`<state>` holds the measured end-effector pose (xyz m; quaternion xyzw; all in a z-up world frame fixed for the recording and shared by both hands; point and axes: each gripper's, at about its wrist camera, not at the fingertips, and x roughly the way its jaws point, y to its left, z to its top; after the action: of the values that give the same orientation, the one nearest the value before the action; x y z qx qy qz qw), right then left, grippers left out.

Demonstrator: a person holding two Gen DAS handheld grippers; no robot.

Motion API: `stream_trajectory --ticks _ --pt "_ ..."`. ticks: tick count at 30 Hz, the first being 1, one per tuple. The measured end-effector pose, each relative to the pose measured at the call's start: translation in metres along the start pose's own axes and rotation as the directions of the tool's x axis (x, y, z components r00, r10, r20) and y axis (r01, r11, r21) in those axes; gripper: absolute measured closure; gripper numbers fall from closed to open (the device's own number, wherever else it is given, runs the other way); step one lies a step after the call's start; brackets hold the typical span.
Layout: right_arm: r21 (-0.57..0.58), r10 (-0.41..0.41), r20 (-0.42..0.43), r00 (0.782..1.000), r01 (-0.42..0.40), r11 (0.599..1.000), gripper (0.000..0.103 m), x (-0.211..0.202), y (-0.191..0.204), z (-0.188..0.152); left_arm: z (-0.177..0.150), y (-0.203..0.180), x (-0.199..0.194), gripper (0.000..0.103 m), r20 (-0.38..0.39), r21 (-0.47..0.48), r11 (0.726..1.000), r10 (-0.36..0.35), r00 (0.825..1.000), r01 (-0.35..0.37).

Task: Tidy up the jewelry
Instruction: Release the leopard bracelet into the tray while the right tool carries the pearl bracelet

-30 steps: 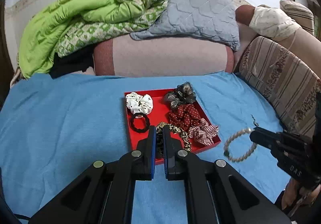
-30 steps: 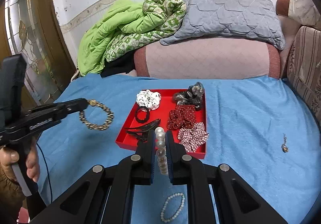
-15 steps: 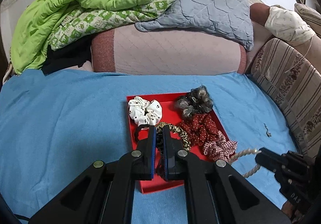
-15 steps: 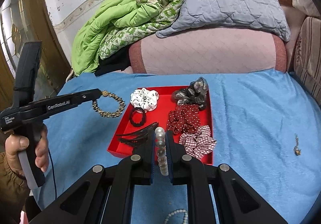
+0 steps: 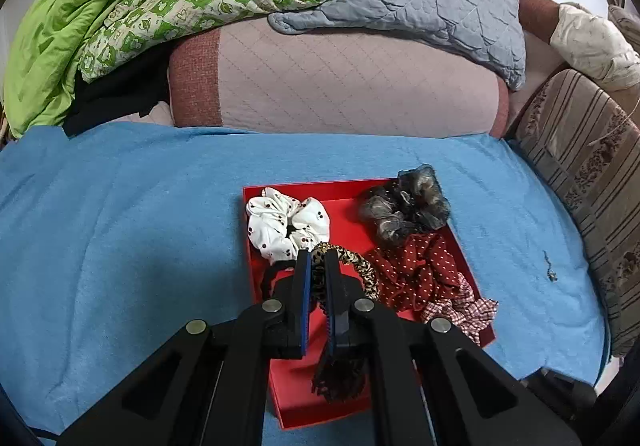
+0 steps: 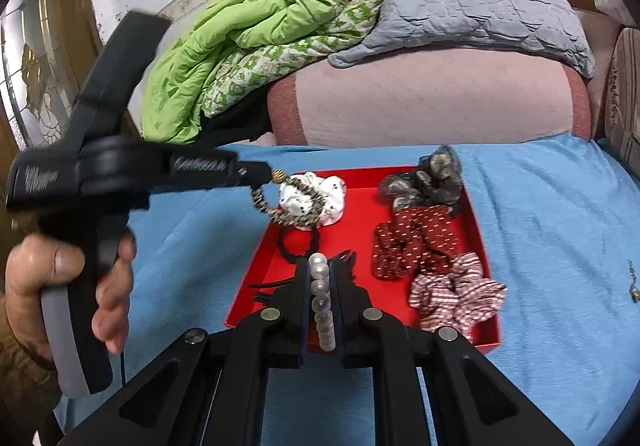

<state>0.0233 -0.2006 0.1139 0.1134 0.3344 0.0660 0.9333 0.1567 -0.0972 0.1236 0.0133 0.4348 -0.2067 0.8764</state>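
My left gripper [image 5: 317, 258] is shut on a gold-and-black beaded bracelet [image 5: 356, 264] and holds it above the left part of the red tray [image 5: 352, 192]. In the right wrist view the left gripper [image 6: 269, 175] hangs that bracelet [image 6: 288, 212] over the white scrunchie [image 6: 330, 188]. My right gripper [image 6: 320, 264] is shut on a white pearl bracelet [image 6: 322, 306], just above the tray's [image 6: 256, 278] near edge. The tray holds a white scrunchie [image 5: 286, 224], a black hair tie [image 6: 298, 246], a black claw clip [image 5: 338, 370] and grey [image 5: 404, 206], red dotted [image 5: 416, 272] and checked [image 5: 460, 310] scrunchies.
The tray lies on a blue blanket [image 5: 120, 230]. A small pendant [image 5: 552, 272] lies on the blanket to the tray's right, also in the right wrist view [image 6: 633, 282]. A pink bolster [image 5: 340, 82] with green and grey quilts lies behind. A striped cushion [image 5: 584, 166] borders the right.
Both grippers have moved forward over the tray with their bracelets. The left one has come from left of the tray to above the white scrunchie. The right one has come closer and lower.
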Motion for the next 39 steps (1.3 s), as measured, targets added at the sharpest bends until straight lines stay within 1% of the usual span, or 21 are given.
stream_trajectory --ticks 2,6,11,16,19,23,26,30,34,35,36,37,38,39 --pt "-0.001 0.013 -0.002 1.0 -0.013 1.0 0.092 0.006 0.002 -0.002 0.004 -0.004 0.002 0.097 0.0 0.008 1.0 -0.002 1.0 0.002" --pt "-0.015 -0.001 0.006 1.0 0.002 1.0 0.092 0.01 0.001 -0.004 0.013 -0.018 0.007 0.097 -0.002 0.032 0.999 -0.021 1.0 0.022" --pt "0.002 -0.006 -0.002 1.0 0.006 1.0 0.092 0.015 -0.007 -0.011 0.019 -0.04 0.025 0.097 -0.028 0.069 0.997 -0.038 0.999 0.04" --pt "0.013 -0.014 -0.015 1.0 0.015 1.0 0.092 0.017 -0.014 -0.016 0.02 -0.042 0.052 0.097 -0.083 0.049 0.997 -0.061 0.995 0.065" --pt "0.034 -0.02 -0.032 0.999 0.021 0.999 0.092 0.023 -0.02 -0.017 0.017 -0.044 0.068 0.097 -0.115 0.054 0.996 -0.062 0.991 0.069" --pt "0.055 -0.021 -0.061 0.998 0.024 0.998 0.092 0.03 -0.026 -0.02 0.012 -0.046 0.089 0.097 -0.149 0.071 0.996 -0.039 0.988 0.05" --pt "0.06 -0.019 -0.072 0.997 0.023 0.998 0.092 0.035 -0.028 -0.021 0.009 -0.043 0.1 0.097 -0.159 0.07 0.997 -0.011 0.987 0.022" --pt "0.069 -0.016 -0.082 0.996 0.022 0.997 0.092 0.038 -0.032 -0.023 0.006 -0.035 0.108 0.097 -0.164 0.045 0.999 0.014 0.986 -0.007" --pt "0.083 -0.012 -0.101 0.995 0.02 0.996 0.091 0.044 -0.035 -0.026 0.002 -0.033 0.11 0.095 -0.167 0.056 0.998 0.028 0.986 -0.019" --pt "0.085 -0.011 -0.105 0.994 0.02 0.996 0.091 0.043 -0.035 -0.026 0.002 -0.032 0.11 0.094 -0.166 0.055 0.998 0.029 0.986 -0.02" --pt "0.087 -0.011 -0.11 0.994 0.02 0.996 0.091 0.044 -0.035 -0.027 0.001 -0.032 0.109 0.089 -0.166 0.052 0.998 0.028 0.986 -0.019" --pt "0.089 -0.01 -0.115 0.993 0.02 0.996 0.091 0.045 -0.035 -0.028 0.001 -0.031 0.108 0.078 -0.165 0.044 0.999 0.026 0.986 -0.019" --pt "0.09 -0.009 -0.118 0.993 0.02 0.996 0.091 0.045 -0.034 -0.028 0.001 -0.029 0.107 0.07 -0.162 0.034 0.999 0.021 0.987 -0.016" --pt "0.094 -0.005 -0.122 0.993 0.016 0.995 0.091 0.045 -0.035 -0.029 0.001 -0.028 0.104 0.06 -0.153 0.023 1.0 0.017 0.988 -0.013"
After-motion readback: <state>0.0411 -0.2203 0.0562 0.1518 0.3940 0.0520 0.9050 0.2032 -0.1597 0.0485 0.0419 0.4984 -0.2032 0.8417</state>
